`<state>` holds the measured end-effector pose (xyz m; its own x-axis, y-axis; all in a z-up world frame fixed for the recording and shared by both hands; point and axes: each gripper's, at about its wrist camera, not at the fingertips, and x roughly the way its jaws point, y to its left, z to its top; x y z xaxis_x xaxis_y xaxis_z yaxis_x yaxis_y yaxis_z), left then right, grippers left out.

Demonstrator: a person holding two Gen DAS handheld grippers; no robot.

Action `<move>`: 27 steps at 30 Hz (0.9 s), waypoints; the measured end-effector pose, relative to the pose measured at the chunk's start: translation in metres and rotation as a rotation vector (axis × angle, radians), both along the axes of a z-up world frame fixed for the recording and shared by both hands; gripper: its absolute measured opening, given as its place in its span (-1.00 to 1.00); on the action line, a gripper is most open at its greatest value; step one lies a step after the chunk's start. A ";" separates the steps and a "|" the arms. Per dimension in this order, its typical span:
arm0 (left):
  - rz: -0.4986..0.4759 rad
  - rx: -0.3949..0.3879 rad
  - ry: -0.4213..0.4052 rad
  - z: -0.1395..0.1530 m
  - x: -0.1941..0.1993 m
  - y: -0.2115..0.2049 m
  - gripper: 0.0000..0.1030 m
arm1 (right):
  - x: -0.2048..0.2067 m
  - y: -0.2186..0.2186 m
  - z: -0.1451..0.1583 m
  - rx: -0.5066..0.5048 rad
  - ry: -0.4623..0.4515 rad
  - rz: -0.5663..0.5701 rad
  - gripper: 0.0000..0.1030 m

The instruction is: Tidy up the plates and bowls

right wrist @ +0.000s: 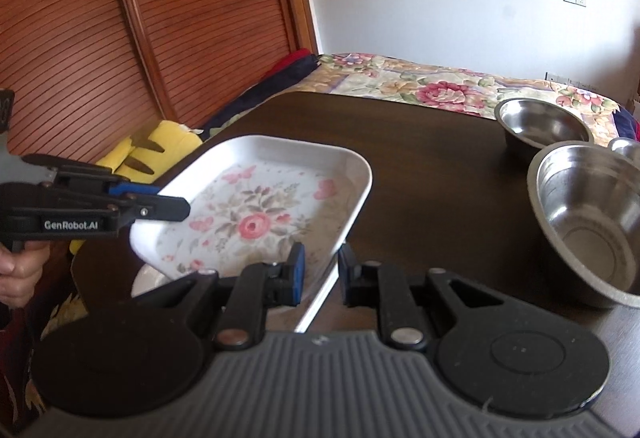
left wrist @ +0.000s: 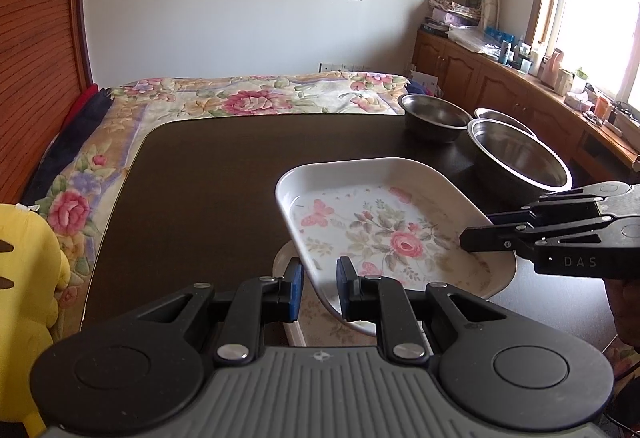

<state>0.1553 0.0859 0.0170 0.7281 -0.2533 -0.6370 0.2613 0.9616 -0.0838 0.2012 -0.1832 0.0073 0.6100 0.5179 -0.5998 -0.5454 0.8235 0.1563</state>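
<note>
Three steel bowls (left wrist: 520, 158) unstacked. Your left gripper (left wrist: 318, 288) and right gripper (right wrist: 321, 278) each clamp the floral tray's (left wrist: 380, 222) rim, held tilted above another tray (left wrist: 320, 322).

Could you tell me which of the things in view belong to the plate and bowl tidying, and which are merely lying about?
Belongs to the job:
floral tray, held by left gripper and right gripper
second plate underneath
three steel bowls

Just lying about:
yellow plush toy
floral bedspread
clutter on the window cabinet
</note>
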 end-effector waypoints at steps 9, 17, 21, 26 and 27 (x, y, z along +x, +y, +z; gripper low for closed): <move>0.013 -0.019 0.020 -0.012 -0.011 0.005 -0.63 | -0.013 0.003 -0.006 -0.034 -0.021 0.032 -0.62; 0.020 -0.014 0.030 -0.021 -0.015 0.008 -0.63 | -0.012 0.003 -0.003 -0.033 -0.017 0.040 -0.61; 0.024 -0.012 0.031 -0.022 -0.015 0.007 -0.63 | -0.012 0.004 -0.004 -0.036 -0.016 0.042 -0.61; 0.027 0.000 0.025 -0.022 -0.017 0.005 -0.63 | -0.012 0.004 -0.005 -0.028 -0.014 0.048 -0.60; 0.029 0.003 0.024 -0.022 -0.017 0.005 -0.62 | -0.012 0.004 -0.005 -0.025 -0.013 0.048 -0.59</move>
